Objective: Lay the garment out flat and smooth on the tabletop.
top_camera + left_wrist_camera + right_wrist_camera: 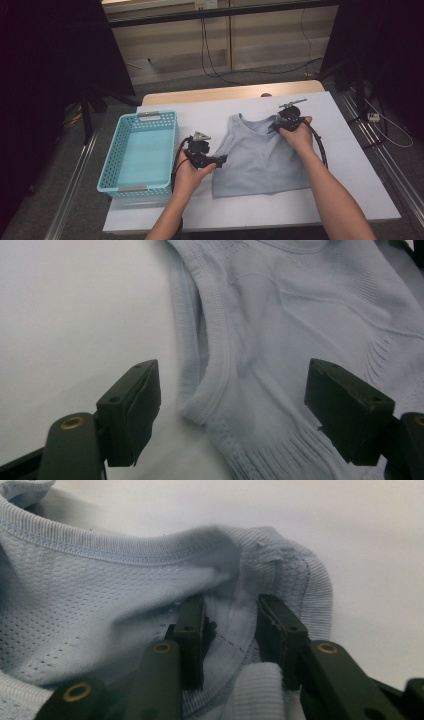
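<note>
We've got the pale blue tank top (260, 157) lying flat around the middle of the surface (350, 165), neckline toward the far edge, hem toward the near edge, so its long axis runs near-to-far. Our right claw (232, 630) sits at the far right shoulder strap with fabric between its jaws; can't tell if it's really pinching. Left claw (232, 410) is wide open, straddling the left armhole edge, probably ready to grab for folding. The teal basket (112, 172) waits by the left edge.

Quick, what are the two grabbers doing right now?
Left gripper: open, jaws wide either side of the top's armhole edge, not pinching it.
Right gripper: jaws close around the shoulder strap; whether they pinch it cannot be told.
</note>
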Demonstrator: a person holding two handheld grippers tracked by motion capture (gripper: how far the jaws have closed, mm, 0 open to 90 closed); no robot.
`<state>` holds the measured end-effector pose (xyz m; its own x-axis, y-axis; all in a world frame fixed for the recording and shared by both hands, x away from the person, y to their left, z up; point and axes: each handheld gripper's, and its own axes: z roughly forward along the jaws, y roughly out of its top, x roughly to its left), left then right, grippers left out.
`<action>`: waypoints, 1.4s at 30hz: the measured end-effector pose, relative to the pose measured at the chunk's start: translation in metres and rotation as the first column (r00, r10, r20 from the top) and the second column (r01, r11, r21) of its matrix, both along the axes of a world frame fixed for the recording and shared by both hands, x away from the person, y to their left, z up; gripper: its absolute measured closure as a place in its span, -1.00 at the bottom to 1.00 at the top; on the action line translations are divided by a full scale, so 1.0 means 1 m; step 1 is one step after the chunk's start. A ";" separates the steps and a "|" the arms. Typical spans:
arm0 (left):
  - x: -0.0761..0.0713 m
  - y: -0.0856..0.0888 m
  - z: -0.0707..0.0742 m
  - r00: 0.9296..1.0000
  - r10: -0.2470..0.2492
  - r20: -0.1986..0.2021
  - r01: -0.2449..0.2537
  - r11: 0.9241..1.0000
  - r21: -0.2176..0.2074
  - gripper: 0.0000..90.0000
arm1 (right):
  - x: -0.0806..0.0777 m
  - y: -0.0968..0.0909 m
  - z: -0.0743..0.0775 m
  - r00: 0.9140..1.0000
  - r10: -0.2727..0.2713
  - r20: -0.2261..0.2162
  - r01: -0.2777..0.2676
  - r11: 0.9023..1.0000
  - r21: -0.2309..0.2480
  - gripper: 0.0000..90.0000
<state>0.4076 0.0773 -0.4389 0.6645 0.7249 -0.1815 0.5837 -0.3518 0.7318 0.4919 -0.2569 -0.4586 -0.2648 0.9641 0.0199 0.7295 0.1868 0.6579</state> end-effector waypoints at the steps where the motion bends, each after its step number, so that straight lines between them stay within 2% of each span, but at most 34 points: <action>1: 0.000 0.000 0.000 1.000 0.003 0.005 -0.003 1.000 -0.001 -0.49 | -0.001 -0.001 -0.001 1.000 -0.003 0.008 0.003 1.000 0.008 0.48; 9: 0.000 0.000 0.000 1.000 0.000 0.003 0.000 1.000 -0.001 -0.49 | -0.004 -0.007 0.002 1.000 -0.020 0.011 0.020 1.000 0.016 0.50; 13: 0.001 0.000 -0.001 1.000 0.000 0.001 0.000 1.000 0.004 -0.49 | -0.003 -0.007 -0.001 1.000 -0.003 0.005 0.002 1.000 0.019 0.57; 17: 0.000 0.000 0.000 1.000 0.001 0.003 -0.001 1.000 0.005 -0.49 | -0.001 -0.012 -0.001 1.000 -0.002 -0.005 0.002 0.998 0.066 0.77; 20: -0.002 -0.002 0.000 1.000 0.003 0.010 -0.003 1.000 0.002 -0.49 | -0.002 -0.014 -0.001 1.000 0.013 0.002 -0.013 0.997 0.075 0.75; 21: -0.002 -0.003 0.000 1.000 0.001 0.007 -0.001 1.000 0.001 -0.49 | -0.003 -0.015 0.002 1.000 -0.001 0.001 0.001 0.996 0.087 0.71; 23: -0.003 -0.003 0.000 1.000 -0.006 0.005 0.006 1.000 0.000 -0.49 | -0.005 -0.018 0.009 0.998 -0.023 0.058 0.017 0.995 0.101 0.67; 25: -0.003 -0.002 0.001 1.000 -0.006 0.008 0.006 1.000 0.001 -0.49 | -0.006 -0.020 0.016 0.997 -0.020 0.069 0.014 0.997 0.077 0.63; 27: -0.003 -0.002 0.002 1.000 0.002 0.014 -0.002 1.000 -0.005 -0.49 | -0.006 -0.020 0.014 0.999 -0.018 0.041 0.015 0.998 0.063 0.51; 30: -0.004 -0.002 0.003 1.000 0.002 0.015 -0.002 1.000 -0.007 -0.49 | -0.005 -0.016 0.006 1.000 0.002 0.002 -0.002 0.999 0.043 0.45; 33: -0.004 0.000 0.004 1.000 0.001 0.016 -0.001 1.000 -0.002 -0.49 | -0.003 -0.009 0.000 1.000 0.023 0.005 -0.023 1.000 -0.014 0.66; 38: -0.004 0.001 0.004 1.000 0.005 0.013 -0.005 1.000 -0.009 -0.49 | -0.001 -0.015 -0.001 1.000 0.024 0.003 -0.024 1.000 0.012 0.88; 40: -0.004 0.001 0.004 1.000 0.008 0.015 -0.008 1.000 -0.008 -0.49 | -0.001 -0.016 0.000 1.000 0.018 0.004 -0.018 1.000 0.013 0.91; 42: -0.004 0.001 0.004 1.000 0.009 0.016 -0.008 1.000 -0.015 -0.49 | -0.002 -0.014 0.002 1.000 0.015 0.016 -0.015 1.000 -0.007 0.91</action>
<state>0.4033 0.0782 -0.4348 0.6613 0.7278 -0.1819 0.5748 -0.3359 0.7462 0.4900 -0.2712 -0.4570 -0.2797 0.9601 0.0093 0.7157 0.2020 0.6686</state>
